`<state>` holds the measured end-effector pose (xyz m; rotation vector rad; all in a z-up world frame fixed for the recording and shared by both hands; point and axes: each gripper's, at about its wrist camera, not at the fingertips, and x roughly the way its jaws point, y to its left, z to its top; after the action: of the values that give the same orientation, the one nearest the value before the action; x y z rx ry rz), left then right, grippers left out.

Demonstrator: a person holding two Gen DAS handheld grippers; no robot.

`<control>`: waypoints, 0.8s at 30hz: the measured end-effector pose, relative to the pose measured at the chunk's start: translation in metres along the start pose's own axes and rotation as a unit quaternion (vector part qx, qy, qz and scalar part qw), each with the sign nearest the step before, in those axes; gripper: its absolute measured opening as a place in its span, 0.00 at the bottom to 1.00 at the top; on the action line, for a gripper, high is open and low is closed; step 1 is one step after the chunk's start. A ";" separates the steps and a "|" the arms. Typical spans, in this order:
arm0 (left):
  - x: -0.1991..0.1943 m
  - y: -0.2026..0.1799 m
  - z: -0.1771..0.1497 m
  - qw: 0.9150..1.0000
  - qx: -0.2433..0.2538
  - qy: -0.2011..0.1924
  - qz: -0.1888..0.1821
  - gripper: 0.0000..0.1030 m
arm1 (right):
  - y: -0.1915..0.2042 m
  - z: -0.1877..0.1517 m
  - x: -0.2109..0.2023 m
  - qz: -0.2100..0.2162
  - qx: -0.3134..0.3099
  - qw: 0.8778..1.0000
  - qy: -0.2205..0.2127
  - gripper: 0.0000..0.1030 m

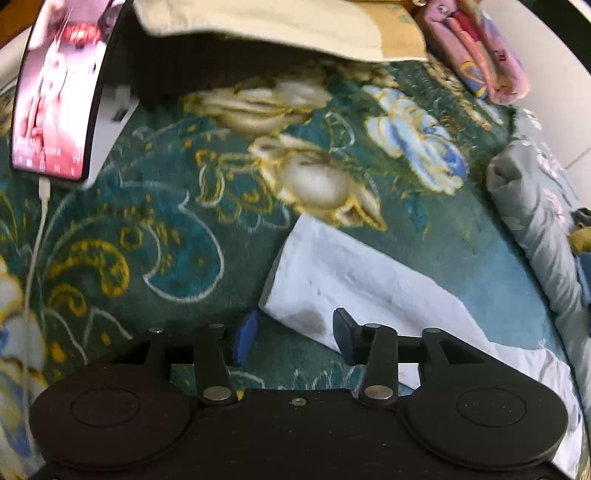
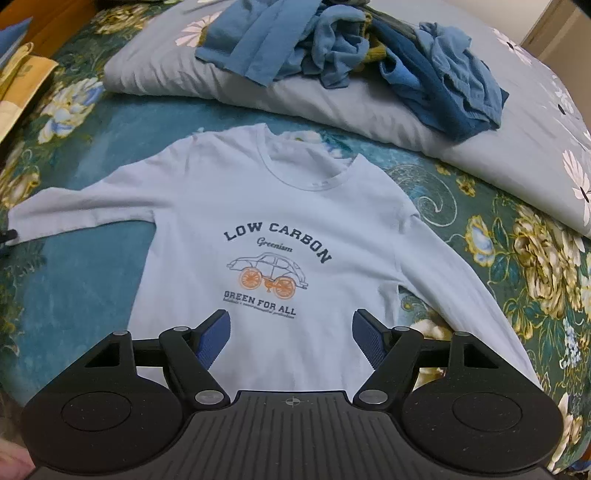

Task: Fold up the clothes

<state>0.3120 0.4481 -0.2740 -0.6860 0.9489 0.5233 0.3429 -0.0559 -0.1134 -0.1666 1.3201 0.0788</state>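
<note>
A pale blue long-sleeved shirt point(image 2: 280, 206) lies face up and spread flat on the floral green bedspread point(image 2: 74, 266), printed with "LOW CARBON" and a small car. My right gripper point(image 2: 291, 339) hovers open over its lower front, nothing between the blue pads. In the left wrist view the end of one sleeve point(image 1: 332, 280) lies on the bedspread point(image 1: 166, 240). My left gripper point(image 1: 295, 334) stands open just over the cuff's near corner, and its pads do not press the cloth.
A heap of blue clothes point(image 2: 369, 48) rests on a folded grey flowered quilt point(image 2: 480, 140) behind the shirt. A lit phone point(image 1: 55, 92) with a white cable point(image 1: 35, 251) leans at the left, beside a cream cloth point(image 1: 258, 26) and pink folded items point(image 1: 480, 55).
</note>
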 end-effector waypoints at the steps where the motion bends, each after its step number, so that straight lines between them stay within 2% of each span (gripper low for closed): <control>1: 0.000 -0.001 -0.001 1.000 -0.009 -0.005 0.000 0.38 | 0.000 0.000 0.000 0.000 -0.001 1.000 0.001 0.69; 3: 0.001 -0.003 -0.004 0.999 -0.028 -0.015 0.001 0.22 | 0.000 0.000 0.000 0.001 -0.003 1.000 0.001 0.69; 6: 0.005 -0.005 -0.003 0.999 -0.049 -0.017 -0.002 0.18 | -0.002 0.000 -0.001 0.001 -0.001 1.000 -0.001 0.69; 9: 0.010 0.001 -0.001 0.996 -0.084 -0.014 0.010 0.05 | -0.005 0.000 -0.002 0.003 0.005 1.000 -0.007 0.69; 12: 0.002 0.004 0.001 0.993 -0.116 -0.026 0.011 0.00 | -0.008 -0.003 -0.004 0.006 0.012 1.000 -0.013 0.69; 14: -0.010 -0.004 0.004 0.994 -0.101 -0.043 0.013 0.00 | -0.012 -0.006 -0.006 0.008 0.020 1.000 -0.017 0.69; 16: -0.027 -0.015 0.008 0.995 -0.077 -0.064 -0.005 0.00 | -0.018 -0.010 -0.007 0.009 0.029 0.999 -0.020 0.69; 18: -0.048 -0.035 0.013 0.995 -0.027 -0.088 -0.026 0.00 | -0.027 -0.016 -0.007 0.011 0.042 0.999 -0.022 0.69; 20: -0.072 -0.059 0.016 0.992 0.018 -0.111 -0.060 0.00 | -0.036 -0.021 -0.006 0.013 0.055 0.998 -0.023 0.69; 24: -0.107 -0.112 0.011 0.980 0.087 -0.133 -0.119 0.00 | -0.056 -0.028 -0.002 0.028 0.084 0.996 -0.030 0.69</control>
<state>0.3413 0.3684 -0.1441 -0.5457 0.6433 0.3059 0.3237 -0.1161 -0.1139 0.0162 1.2645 0.0206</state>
